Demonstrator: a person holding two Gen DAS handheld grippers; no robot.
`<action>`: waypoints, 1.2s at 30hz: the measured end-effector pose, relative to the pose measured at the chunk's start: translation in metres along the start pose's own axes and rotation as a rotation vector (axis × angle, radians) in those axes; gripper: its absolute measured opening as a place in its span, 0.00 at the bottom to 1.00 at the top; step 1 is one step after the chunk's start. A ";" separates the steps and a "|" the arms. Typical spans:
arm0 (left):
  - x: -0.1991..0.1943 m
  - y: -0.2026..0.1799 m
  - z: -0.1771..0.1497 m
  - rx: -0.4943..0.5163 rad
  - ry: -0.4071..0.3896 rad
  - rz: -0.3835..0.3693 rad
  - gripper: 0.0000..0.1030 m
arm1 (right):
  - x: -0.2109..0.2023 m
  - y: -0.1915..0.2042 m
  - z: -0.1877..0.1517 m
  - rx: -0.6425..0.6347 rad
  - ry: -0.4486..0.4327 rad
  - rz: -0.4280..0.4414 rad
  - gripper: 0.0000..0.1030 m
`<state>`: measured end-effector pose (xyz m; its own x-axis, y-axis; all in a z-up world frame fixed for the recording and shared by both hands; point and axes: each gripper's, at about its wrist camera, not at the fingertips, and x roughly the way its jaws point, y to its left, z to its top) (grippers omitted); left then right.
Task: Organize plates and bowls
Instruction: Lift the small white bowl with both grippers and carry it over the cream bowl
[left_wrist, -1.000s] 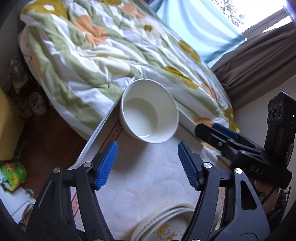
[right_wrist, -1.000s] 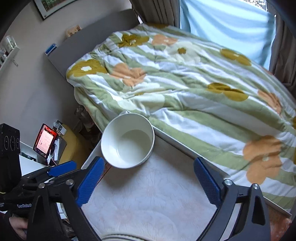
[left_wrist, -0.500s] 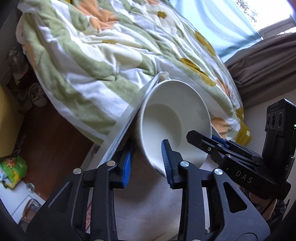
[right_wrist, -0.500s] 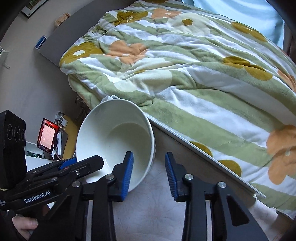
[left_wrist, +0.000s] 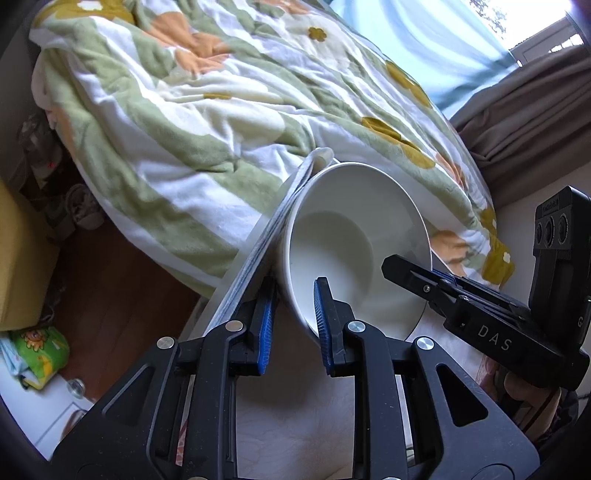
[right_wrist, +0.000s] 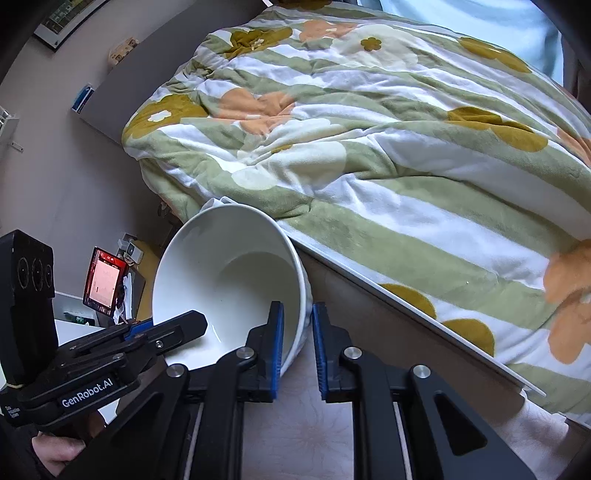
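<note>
A white bowl stands at the far left corner of the table, by the bed. My left gripper has its jaws closing over the bowl's near left rim, one blue pad inside and one outside, both against the wall. My right gripper is likewise closing over the near right rim, with the wall pinched between its pads. Each gripper shows in the other's view: the right gripper and the left gripper. A hand holds each handle.
A bed with a green flowered duvet runs right along the table's far edge. The table's left edge drops to a wooden floor. A phone with a red screen stands to the left.
Both grippers came down and forward from above the table onto the bowl. Their jaws went from wide apart to narrow, over the rim. The plates near the front edge left the view.
</note>
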<state>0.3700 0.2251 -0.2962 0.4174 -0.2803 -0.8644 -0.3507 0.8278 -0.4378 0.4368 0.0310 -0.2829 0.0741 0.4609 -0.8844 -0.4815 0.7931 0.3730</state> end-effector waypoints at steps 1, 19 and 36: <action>-0.003 -0.002 -0.001 0.009 -0.006 0.001 0.17 | -0.002 0.000 -0.001 0.003 -0.007 0.002 0.14; -0.096 -0.092 -0.063 0.242 -0.118 -0.075 0.17 | -0.129 -0.006 -0.084 0.114 -0.248 -0.012 0.14; -0.126 -0.235 -0.238 0.535 -0.021 -0.231 0.17 | -0.275 -0.066 -0.287 0.364 -0.413 -0.175 0.14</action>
<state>0.2002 -0.0493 -0.1434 0.4511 -0.4774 -0.7540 0.2209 0.8783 -0.4239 0.1977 -0.2619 -0.1446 0.4954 0.3701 -0.7859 -0.1050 0.9236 0.3688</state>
